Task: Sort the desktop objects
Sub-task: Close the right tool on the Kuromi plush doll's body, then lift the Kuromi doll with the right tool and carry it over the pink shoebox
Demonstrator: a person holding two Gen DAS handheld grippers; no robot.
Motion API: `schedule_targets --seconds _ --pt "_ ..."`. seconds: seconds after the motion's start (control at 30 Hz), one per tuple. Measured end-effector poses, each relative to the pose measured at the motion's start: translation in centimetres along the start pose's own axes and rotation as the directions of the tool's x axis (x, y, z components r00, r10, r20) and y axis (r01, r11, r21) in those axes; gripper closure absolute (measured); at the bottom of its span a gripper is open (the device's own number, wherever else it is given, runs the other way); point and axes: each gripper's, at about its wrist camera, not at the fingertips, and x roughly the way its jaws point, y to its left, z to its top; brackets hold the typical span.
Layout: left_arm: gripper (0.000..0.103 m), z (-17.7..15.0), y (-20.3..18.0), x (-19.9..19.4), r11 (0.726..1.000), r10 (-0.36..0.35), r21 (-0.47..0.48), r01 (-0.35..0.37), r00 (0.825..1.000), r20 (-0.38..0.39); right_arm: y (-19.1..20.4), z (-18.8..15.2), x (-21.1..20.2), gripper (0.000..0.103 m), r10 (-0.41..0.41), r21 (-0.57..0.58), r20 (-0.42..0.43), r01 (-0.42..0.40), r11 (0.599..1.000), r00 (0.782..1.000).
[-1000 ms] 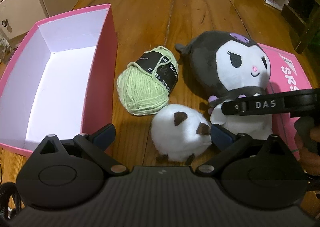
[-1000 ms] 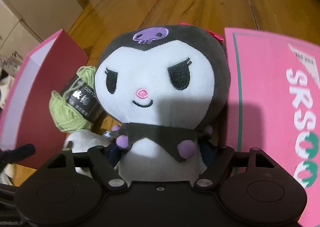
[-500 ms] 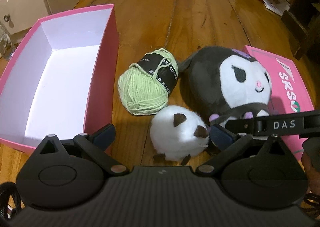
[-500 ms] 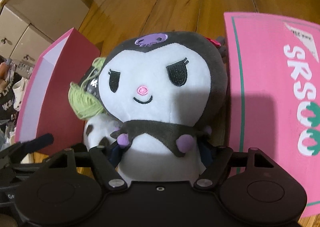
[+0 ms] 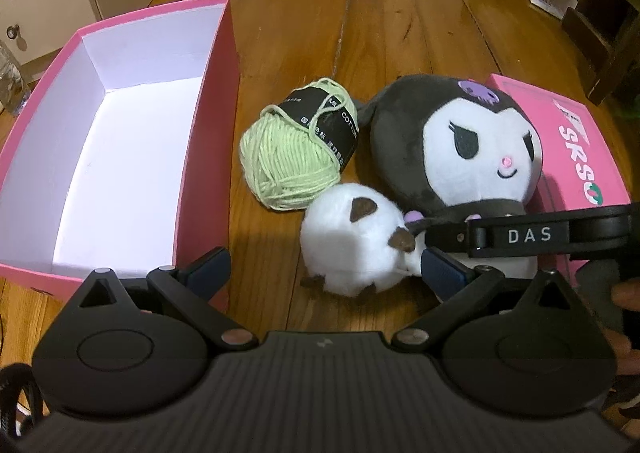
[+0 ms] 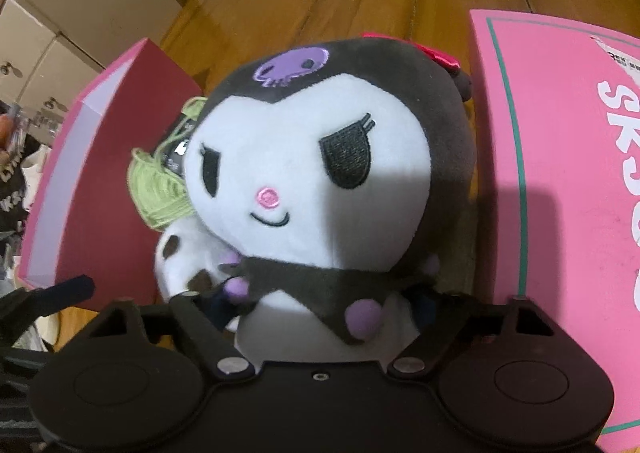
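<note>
The black-and-white plush doll sits upright on the wooden floor, its body between the fingers of the right tool, with the pink lid just beside it on one side and the small white plush ball touching it on the other. The right tool's jaws are opening a little at this moment; its pads are mostly hidden behind the doll's collar, so I cannot say for sure that they press on the body, though the doll looks pinched at the waist. The left tool hangs with jaws wide apart and nothing in them, the white ball just ahead of its right finger.

The main risk, as I judge it, is the grip: the doll's head is large and heavy over a narrow soft body, so a loosening hold low down could let it tip or slip out on a lift. The white ball and the green yarn skein lie close and could be dragged or rolled aside. The open pink box stands beyond the yarn, and the doll's head might catch its near wall on the way over.
</note>
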Motion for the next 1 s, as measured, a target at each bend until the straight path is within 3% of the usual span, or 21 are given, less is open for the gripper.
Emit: schedule_targets --seconds 0.4,0.6,1.0 --pt "0.0 0.3 -1.0 -1.7 0.998 -0.047 0.03 0.046 0.998 0.032 -0.3 -0.5 -2.7 0.027 0.007 0.032 0.052 -0.009 0.999 0.999" --pt "0.0 -0.2 -1.0 -2.0 0.998 -0.048 0.048 0.048 0.999 0.011 -0.2 -0.7 -3.2 0.027 0.011 0.042 0.072 -0.014 0.999 0.997" --pt "0.0 0.0 0.7 -4.1 0.993 -0.108 0.038 0.108 0.994 0.009 1.8 -2.0 -6.4 0.027 0.043 -0.049 0.195 -0.035 0.998 0.98"
